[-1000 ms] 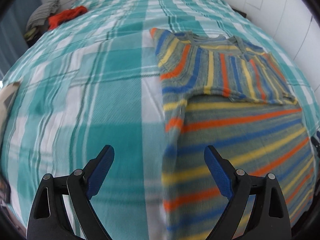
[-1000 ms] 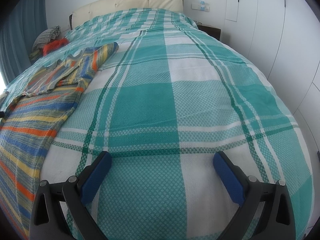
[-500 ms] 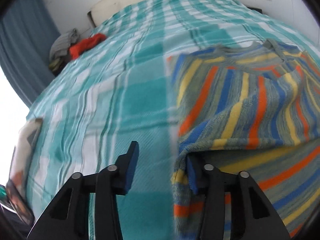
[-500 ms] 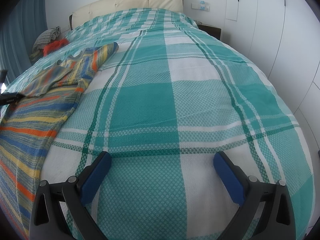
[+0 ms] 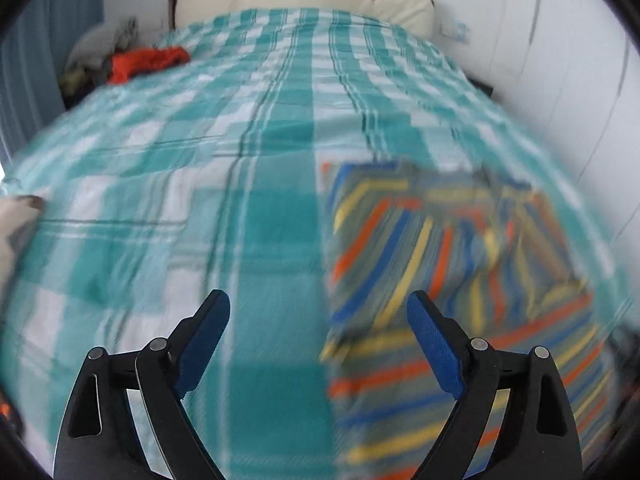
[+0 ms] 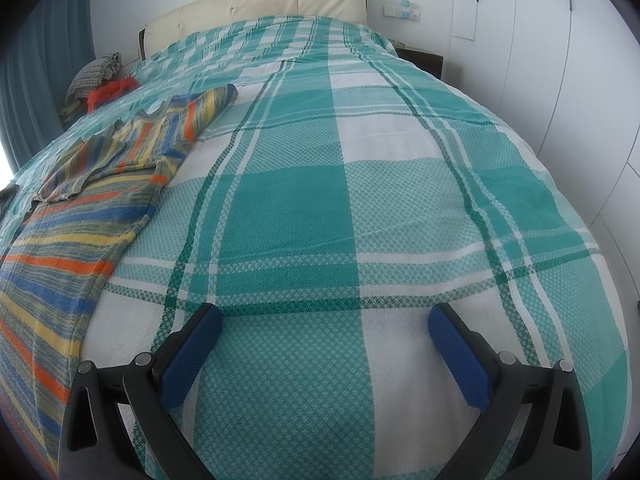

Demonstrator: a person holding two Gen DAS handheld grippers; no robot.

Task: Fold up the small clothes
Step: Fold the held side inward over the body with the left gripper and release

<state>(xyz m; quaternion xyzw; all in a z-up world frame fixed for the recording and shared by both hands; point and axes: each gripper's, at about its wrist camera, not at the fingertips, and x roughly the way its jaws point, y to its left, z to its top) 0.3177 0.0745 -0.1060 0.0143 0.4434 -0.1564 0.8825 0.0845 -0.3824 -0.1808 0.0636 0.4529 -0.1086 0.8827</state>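
Item: striped knit sweater (image 5: 448, 264), flat on the teal plaid bedspread (image 5: 200, 200), both sleeves laid inward across the chest, apparently the narrowing fold before halving.
Left gripper (image 5: 318, 344): jaws opening, nothing between them; the sweater's edge lies just beside its right pad.
Right gripper (image 6: 324, 354): spread wide, empty, over bare bedspread; the sweater lies off to its left.

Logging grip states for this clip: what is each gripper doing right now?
Left gripper: jaws opening, nothing between them; the striped sweater lies free on the bed.
Right gripper: open, empty, over the checked bedspread.
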